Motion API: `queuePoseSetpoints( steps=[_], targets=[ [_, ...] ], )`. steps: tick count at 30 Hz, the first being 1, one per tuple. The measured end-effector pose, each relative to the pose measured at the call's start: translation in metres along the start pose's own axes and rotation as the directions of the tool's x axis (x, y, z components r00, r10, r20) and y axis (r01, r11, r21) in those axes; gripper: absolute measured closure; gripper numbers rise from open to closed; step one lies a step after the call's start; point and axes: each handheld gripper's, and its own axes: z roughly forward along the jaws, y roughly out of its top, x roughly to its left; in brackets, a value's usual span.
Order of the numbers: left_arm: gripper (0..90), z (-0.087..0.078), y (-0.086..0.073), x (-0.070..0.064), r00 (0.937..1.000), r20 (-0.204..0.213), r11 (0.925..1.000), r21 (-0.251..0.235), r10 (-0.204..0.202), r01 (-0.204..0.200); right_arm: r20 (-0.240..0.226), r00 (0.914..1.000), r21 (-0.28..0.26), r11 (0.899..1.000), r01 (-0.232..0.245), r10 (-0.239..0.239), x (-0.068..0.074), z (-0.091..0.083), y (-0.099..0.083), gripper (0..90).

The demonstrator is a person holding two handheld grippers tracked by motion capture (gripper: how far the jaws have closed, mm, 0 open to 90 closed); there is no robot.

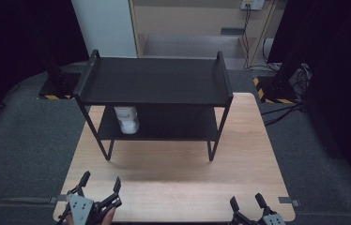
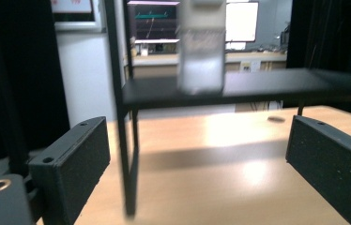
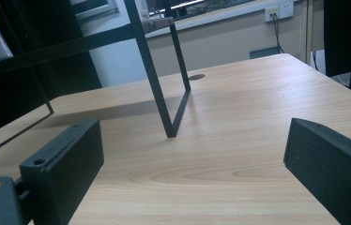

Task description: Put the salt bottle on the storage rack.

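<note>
We hold both hand-held grippers, left [image 1: 101, 186] and right [image 1: 247, 202], released and empty at the desk's [image 1: 173, 185] near edge. The jar [image 1: 126, 119] stands on the rack's [image 1: 155, 82] lower shelf. Reaching under the top shelf, we might clip its frame and topple the jar.

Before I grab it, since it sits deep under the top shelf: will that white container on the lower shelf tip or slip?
The white container looks taller than wide, so a push may tip it. Its smooth-looking sides may slip. Probably light plastic, though I cannot tell its contents.
</note>
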Motion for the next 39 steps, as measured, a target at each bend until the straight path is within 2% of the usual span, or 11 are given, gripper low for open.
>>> queuePoseSetpoints(
  steps=[6, 9, 15, 23, 39],
  targets=[
    [5.3, -0.013, -0.007, 0.017, 0.9995, -0.029, 0.9999, 0.011, 0.009, -0.008, 0.011, 0.9999, -0.006, 1.000, 0.001, -0.001, 0.005, -0.003, 0.001, 5.1],
    [5.3, -0.015, -0.007, 0.023, 0.9996, -0.029, 1.0000, 0.002, -0.004, 0.004, 0.014, 0.9999, -0.015, 1.000, 0.005, -0.005, 0.006, -0.004, 0.003, 5.1],
    [5.3, -0.014, -0.007, 0.031, 0.9997, -0.021, 0.9998, -0.010, -0.016, 0.016, 0.029, 0.9995, -0.024, 1.000, 0.007, -0.007, 0.006, -0.006, 0.006, 5.0],
    [5.3, -0.012, -0.008, 0.040, 0.9988, -0.050, 1.0000, -0.001, -0.003, 0.003, 0.053, 0.9986, -0.019, 1.000, 0.012, -0.011, 0.002, -0.011, 0.009, 4.8],
    [5.3, -0.009, -0.004, 0.057, 0.9974, -0.071, 0.9999, -0.006, 0.009, -0.009, 0.071, 0.9973, -0.024, 1.000, 0.020, -0.019, -0.001, -0.012, 0.009, 4.8]
  ],
)
